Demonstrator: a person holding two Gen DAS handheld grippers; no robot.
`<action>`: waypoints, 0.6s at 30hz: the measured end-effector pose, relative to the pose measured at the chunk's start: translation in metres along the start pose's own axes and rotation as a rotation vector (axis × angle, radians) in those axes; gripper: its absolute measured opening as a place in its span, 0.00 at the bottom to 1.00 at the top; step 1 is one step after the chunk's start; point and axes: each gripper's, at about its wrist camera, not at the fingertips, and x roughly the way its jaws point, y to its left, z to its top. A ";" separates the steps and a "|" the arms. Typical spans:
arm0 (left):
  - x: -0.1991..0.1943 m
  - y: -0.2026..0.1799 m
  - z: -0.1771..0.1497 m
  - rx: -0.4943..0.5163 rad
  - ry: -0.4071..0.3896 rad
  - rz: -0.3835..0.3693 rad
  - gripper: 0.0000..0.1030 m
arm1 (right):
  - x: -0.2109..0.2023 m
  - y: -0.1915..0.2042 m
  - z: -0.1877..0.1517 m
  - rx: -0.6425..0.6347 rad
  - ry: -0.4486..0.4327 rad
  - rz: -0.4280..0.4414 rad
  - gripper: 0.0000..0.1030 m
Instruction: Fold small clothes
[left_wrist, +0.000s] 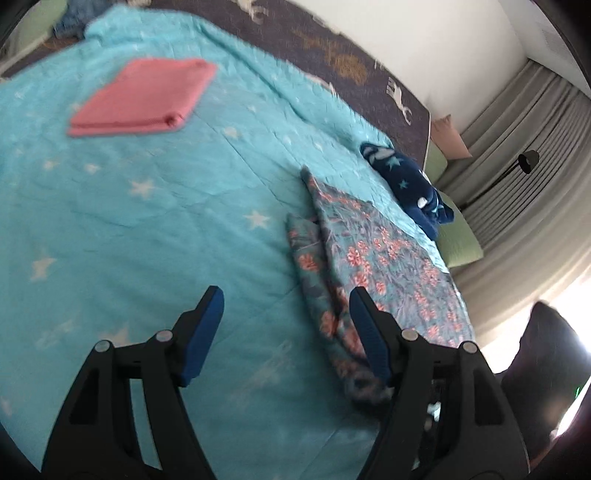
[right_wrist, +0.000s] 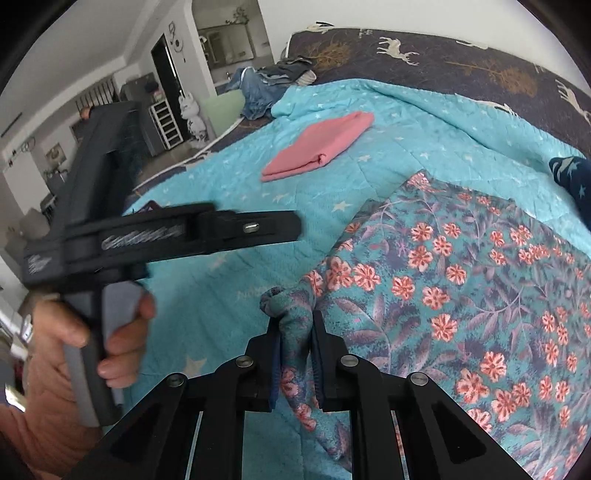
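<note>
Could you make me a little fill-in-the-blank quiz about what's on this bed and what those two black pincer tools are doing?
1. The right gripper is shut on the ____ garment.
2. The left gripper is ____, holding nothing.
3. The folded cloth lying farther up the blanket is ____ in colour.

Missing words: floral; open; pink

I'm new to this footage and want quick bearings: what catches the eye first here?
The floral garment spreads over the right side of the turquoise star quilt, its bunched edge pinched in the right gripper. Farther back lies a neatly folded pink cloth. The left gripper hangs open above the quilt beside the garment.
</note>
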 end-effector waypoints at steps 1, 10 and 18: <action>0.011 -0.001 0.007 -0.005 0.040 -0.034 0.69 | -0.001 0.000 0.000 0.003 -0.004 0.004 0.13; 0.072 -0.024 0.038 0.001 0.264 -0.218 0.54 | -0.019 -0.015 0.001 0.055 -0.059 0.067 0.12; 0.078 -0.083 0.057 0.146 0.234 -0.152 0.09 | -0.045 -0.036 -0.001 0.120 -0.134 0.100 0.12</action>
